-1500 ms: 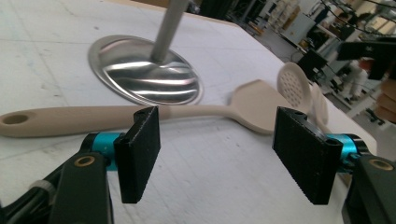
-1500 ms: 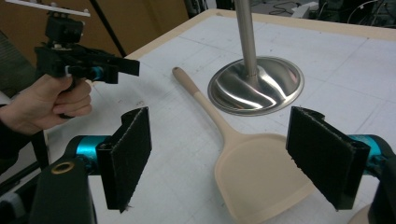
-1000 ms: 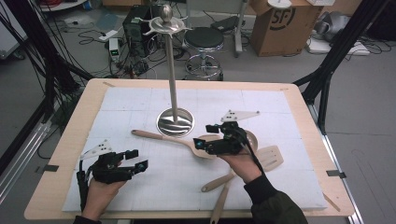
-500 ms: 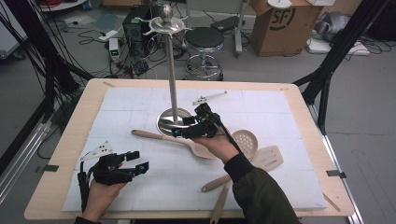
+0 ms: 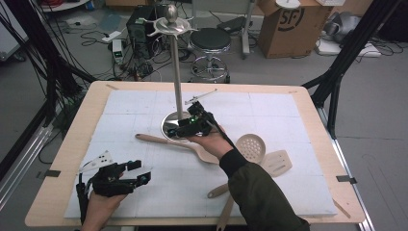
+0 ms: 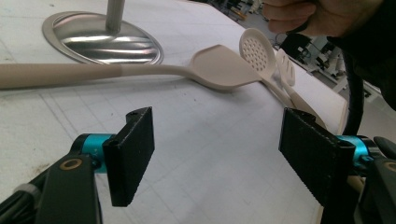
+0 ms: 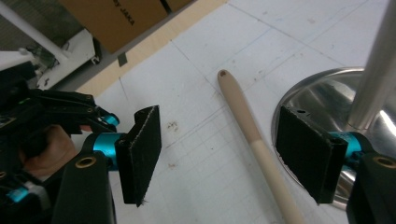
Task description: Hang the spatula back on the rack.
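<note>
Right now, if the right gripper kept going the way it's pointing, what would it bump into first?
Probably the beige spatula handle. It lies on the white mat between and just beyond the right gripper's open jaws, beside the stand's metal base. Depth is hard to judge, so the base edge could come first.

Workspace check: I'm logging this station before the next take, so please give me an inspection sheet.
Surface: wooden table under a white gridded mat, lightly stained.
Job's things: beige spatula lying flat beside the steel stand's base.
Clutter: perforated spoon and slotted turner at the right.
Grippers: right gripper open over the spatula handle, jaws just closing, not yet touching it; left gripper open, holding nothing.
Cables: black cable trailing from the left gripper.
Surroundings: stool, cardboard box, floor wiring.
</note>
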`<move>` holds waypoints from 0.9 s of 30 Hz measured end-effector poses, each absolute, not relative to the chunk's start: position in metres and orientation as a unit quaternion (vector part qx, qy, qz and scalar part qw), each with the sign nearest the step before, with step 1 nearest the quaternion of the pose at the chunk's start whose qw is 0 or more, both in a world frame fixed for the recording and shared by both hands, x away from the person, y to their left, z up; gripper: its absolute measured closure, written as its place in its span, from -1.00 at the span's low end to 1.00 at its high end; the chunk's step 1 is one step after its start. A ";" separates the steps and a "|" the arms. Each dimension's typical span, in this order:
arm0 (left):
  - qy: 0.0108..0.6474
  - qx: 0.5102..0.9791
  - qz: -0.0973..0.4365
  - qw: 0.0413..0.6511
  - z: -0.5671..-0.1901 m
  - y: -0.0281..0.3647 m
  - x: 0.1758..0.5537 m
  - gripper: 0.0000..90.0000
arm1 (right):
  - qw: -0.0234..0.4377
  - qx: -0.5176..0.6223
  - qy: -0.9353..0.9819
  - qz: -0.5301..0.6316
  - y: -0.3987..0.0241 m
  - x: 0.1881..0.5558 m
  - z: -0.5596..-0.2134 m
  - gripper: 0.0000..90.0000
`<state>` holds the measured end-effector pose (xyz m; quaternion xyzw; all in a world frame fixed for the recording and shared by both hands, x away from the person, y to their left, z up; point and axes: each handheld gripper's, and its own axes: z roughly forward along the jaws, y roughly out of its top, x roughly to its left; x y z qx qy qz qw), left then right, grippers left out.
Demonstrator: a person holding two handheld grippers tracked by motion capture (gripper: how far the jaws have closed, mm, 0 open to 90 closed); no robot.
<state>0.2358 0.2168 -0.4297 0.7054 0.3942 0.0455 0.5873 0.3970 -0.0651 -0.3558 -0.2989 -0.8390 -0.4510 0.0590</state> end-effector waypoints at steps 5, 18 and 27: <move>0.392 0.707 0.043 0.587 -0.432 0.217 0.234 -0.40 | 0.064 -0.294 -0.853 -0.426 -0.051 0.403 -0.366 -0.27; 0.389 0.707 0.033 0.589 -0.433 0.214 0.235 -0.40 | 0.070 -0.284 -0.883 -0.367 -0.020 0.418 -0.382 -0.17; 0.387 0.708 0.028 0.590 -0.433 0.212 0.236 -0.40 | 0.073 -0.277 -0.900 -0.329 -0.007 0.426 -0.395 -0.14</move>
